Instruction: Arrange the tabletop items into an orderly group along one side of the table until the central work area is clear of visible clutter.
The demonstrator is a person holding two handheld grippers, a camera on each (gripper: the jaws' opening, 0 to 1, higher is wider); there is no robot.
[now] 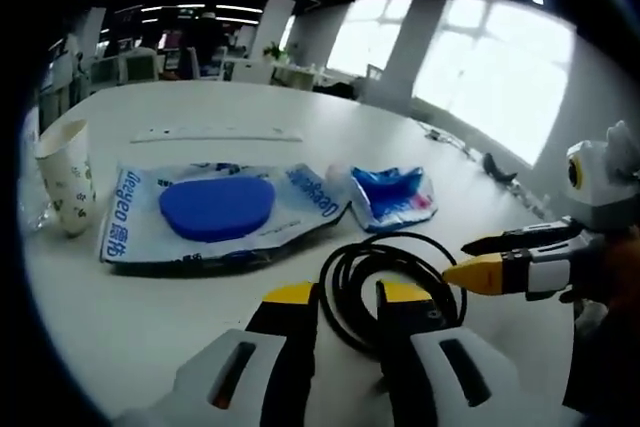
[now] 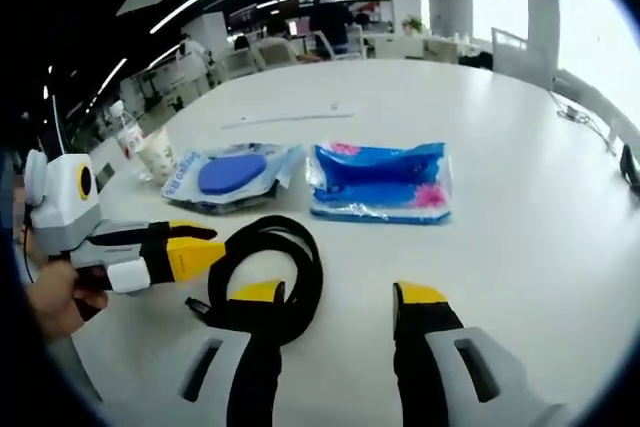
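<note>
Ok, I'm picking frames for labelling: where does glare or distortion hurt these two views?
Left gripper view: the windows blow out white, and the fisheye bends the table edge; the black cable stays sharp. Right gripper view: the window at upper right is overexposed, the far office is dim, and the blue packet reads clearly.

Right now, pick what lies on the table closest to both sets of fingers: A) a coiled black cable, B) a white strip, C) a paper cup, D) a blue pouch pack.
A: the coiled black cable lies just ahead of both grippers, with the packs farther back.
</note>
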